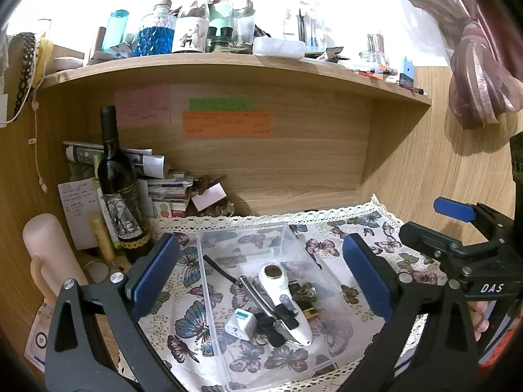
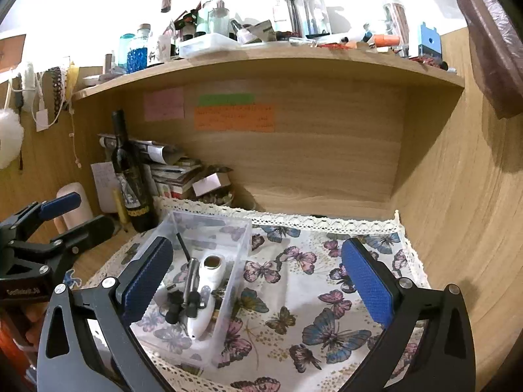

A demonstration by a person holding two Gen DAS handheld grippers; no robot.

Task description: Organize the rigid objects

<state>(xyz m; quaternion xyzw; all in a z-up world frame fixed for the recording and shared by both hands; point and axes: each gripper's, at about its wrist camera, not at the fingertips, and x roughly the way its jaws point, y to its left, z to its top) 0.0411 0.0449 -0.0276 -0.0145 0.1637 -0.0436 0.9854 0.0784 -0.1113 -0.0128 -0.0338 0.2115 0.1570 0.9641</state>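
one clear plastic box (image 1: 287,238) sits on one butterfly-print cloth (image 2: 327,294). in the box lie one white handheld device (image 1: 281,297), one white plug adapter (image 1: 238,323), one metal rod-like tool (image 1: 258,297) and one thin black stick (image 1: 217,266); the smaller bits beneath are too jumbled to count. one dark wine bottle (image 1: 114,176) stands beside the cloth, with one pale pink cylinder (image 1: 49,248) near it. three coloured paper notes are stuck on the back panel: one pink (image 1: 143,108), one green (image 1: 220,103), one orange (image 1: 226,124). two grippers show, left (image 1: 261,277) and right (image 2: 258,284), each with two blue-padded fingers.
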